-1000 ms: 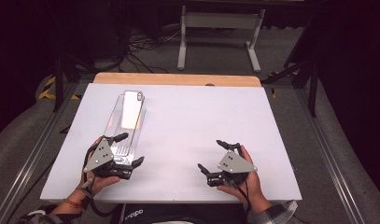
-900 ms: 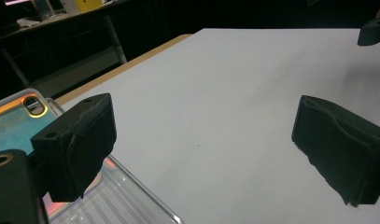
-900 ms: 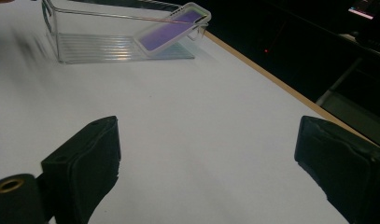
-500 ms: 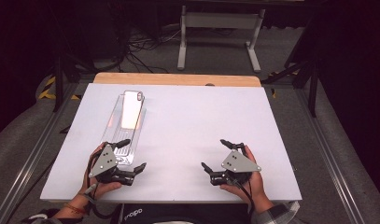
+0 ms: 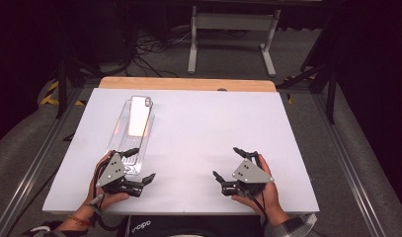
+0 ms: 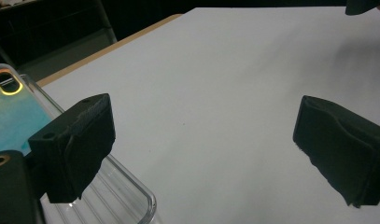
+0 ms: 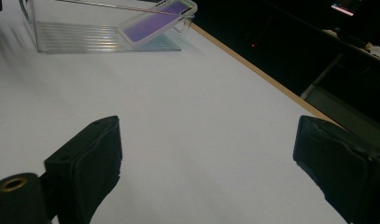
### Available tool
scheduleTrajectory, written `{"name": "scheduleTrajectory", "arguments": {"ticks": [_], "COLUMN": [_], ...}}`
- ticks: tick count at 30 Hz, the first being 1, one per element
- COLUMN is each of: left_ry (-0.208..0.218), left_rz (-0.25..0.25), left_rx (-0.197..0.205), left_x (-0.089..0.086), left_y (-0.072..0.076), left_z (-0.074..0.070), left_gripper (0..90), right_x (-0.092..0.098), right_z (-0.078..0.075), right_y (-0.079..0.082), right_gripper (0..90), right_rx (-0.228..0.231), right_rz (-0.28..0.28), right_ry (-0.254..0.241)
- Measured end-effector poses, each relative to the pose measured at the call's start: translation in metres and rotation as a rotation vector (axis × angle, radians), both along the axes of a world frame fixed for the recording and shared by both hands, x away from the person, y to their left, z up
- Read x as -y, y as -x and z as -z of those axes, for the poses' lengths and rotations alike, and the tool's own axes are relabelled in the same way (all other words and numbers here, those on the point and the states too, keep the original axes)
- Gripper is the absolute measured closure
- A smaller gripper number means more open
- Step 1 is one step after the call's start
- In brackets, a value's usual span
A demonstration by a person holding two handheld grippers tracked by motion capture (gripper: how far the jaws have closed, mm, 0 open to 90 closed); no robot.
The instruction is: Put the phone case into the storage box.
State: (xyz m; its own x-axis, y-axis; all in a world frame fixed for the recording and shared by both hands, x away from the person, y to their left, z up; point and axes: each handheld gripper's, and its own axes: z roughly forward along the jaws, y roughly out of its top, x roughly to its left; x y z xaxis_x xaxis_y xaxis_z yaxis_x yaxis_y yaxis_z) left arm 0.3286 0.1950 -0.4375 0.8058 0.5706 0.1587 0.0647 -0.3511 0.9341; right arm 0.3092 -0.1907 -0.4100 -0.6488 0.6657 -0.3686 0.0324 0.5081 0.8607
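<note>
I hold my left gripper (image 5: pixel 140 167) just at the near end of the clear stand (image 5: pixel 125 143), jaws spread wide with nothing between them; in the left gripper view one pad (image 6: pixel 80 140) sits over the stand's ribbed near lip (image 6: pixel 127 196), though I cannot tell whether it touches. The stand lies lengthwise on the left side of the white table (image 5: pixel 203 128), and the phone (image 5: pixel 138 115) leans on its far half, camera end away from me, tilted up off the ribbed base as the right gripper view shows (image 7: pixel 155 21). I read that tilt as the reason for the stand: it props the phone so an edge is free to take hold of. My right gripper (image 5: pixel 234 164) rests well to the right of the stand, near the table's front edge, also parted wide and holding nothing; I keep it there, I judge, so it stays clear of the left hand's work. With both grippers empty and low at the near edge, the phone and stand look untouched. The next move I expect is the left gripper reaching forward along the stand toward the phone.
</note>
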Motion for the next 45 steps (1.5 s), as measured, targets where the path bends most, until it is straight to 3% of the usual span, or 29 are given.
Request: {"name": "scheduleTrajectory", "arguments": {"ticks": [10, 13, 24, 29, 32, 34, 37, 45], "left_ry": [-0.016, -0.015, -0.009, -0.028, 0.012, 0.017, 0.006, 0.0], "left_rz": [0.022, 0.021, 0.016, 0.014, -0.009, -0.015, -0.02, -0.022], "left_rx": [-0.008, -0.014, -0.008, -0.004, -0.005, -0.012, 0.004, -0.004], "left_x": [0.003, 0.003, 0.002, 0.002, -0.005, -0.007, -0.01, -0.011], "left_y": [-0.001, -0.001, -0.001, -0.001, -0.003, -0.003, -0.004, -0.007], "left_z": [0.001, 0.001, 0.0, 0.0, -0.005, -0.005, -0.008, -0.008], "left_gripper": [6.4, 6.5, 6.7, 6.8, 7.2, 7.3, 7.3, 7.8], "right_x": [-0.001, -0.002, -0.004, -0.003, -0.001, 0.0, 0.002, 0.009], "right_z": [0.001, 0.003, 0.004, 0.004, 0.003, 0.003, 0.003, 0.002], "right_y": [0.0, -0.001, 0.0, -0.001, -0.001, -0.001, -0.002, -0.005], "right_gripper": [9.3, 10.1, 10.6, 10.7, 10.9, 10.9, 11.9, 13.0], "right_rx": [-0.004, -0.023, -0.02, -0.022, -0.015, -0.018, -0.013, -0.012], "right_rz": [0.013, 0.01, -0.005, -0.002, -0.001, 0.001, 0.025, 0.06], "right_ry": [0.002, 0.011, 0.019, 0.017, 0.013, 0.01, 0.008, -0.019]}}
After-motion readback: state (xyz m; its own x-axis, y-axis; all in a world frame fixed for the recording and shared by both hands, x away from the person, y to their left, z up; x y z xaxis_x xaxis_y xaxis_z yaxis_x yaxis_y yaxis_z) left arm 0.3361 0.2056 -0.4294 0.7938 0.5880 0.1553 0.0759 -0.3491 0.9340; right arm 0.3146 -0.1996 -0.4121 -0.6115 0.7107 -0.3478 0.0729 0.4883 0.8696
